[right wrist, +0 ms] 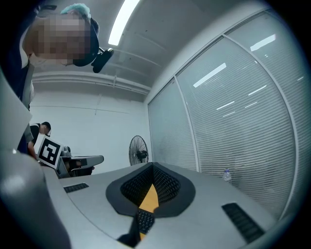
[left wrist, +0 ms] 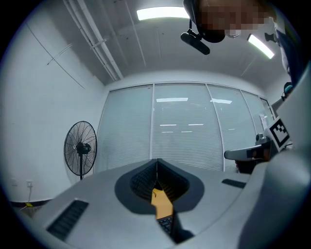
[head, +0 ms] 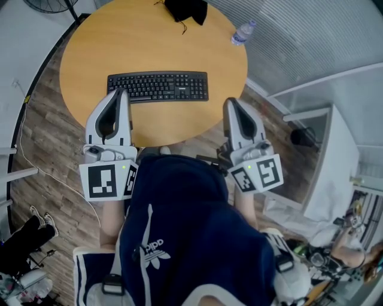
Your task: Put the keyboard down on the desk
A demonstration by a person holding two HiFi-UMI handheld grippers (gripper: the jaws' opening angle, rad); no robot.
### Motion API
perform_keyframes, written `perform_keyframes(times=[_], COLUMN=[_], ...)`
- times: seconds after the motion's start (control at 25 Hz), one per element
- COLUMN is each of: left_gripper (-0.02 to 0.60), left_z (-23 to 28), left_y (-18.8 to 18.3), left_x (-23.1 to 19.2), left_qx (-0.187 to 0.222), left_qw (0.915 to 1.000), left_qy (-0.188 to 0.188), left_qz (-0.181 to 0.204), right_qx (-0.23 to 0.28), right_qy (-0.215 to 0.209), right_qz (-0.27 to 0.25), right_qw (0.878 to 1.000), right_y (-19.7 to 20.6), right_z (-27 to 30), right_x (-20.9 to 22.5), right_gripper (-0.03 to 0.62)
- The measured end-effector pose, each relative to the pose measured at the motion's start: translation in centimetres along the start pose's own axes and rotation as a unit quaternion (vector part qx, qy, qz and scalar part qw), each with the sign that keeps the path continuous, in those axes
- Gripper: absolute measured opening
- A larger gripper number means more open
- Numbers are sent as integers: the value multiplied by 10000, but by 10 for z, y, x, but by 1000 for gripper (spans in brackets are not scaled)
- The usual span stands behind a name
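Observation:
A black keyboard lies flat on the round wooden desk, near its front edge. Neither gripper holds it. My left gripper is shut and empty, its tip just in front of the keyboard's left end. Off the keyboard's right end, over the desk's front edge, my right gripper is also shut with nothing in it. In the left gripper view the jaws of the left gripper meet, with a sliver of keyboard below them. The right gripper looks the same, with keys in the gap.
A black cloth bundle lies at the desk's far edge and a water bottle at its far right. A standing fan and a glass wall with blinds are beyond. A white cable trails on the floor at left.

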State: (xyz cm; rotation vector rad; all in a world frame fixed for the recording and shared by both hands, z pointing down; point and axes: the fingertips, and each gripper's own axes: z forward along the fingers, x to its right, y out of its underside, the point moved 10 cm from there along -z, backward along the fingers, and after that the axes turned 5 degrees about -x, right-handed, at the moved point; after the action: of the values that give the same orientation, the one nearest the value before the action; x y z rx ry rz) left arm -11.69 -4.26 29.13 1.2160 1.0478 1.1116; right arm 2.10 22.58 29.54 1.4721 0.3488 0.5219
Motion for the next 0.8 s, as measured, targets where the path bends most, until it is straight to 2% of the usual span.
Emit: perform_keyframes(times=[0.8], left_gripper=[2], left_z=[5], left_y=[2], left_x=[-2], left_qx=[-132], left_qw=[9999], left_qy=[82], left_qz=[-32], right_qx=[-174], right_qy=[-68], right_qz=[-118], right_qw=[9998], right_y=[1], right_z=[6], right_x=[-2], right_gripper=[2])
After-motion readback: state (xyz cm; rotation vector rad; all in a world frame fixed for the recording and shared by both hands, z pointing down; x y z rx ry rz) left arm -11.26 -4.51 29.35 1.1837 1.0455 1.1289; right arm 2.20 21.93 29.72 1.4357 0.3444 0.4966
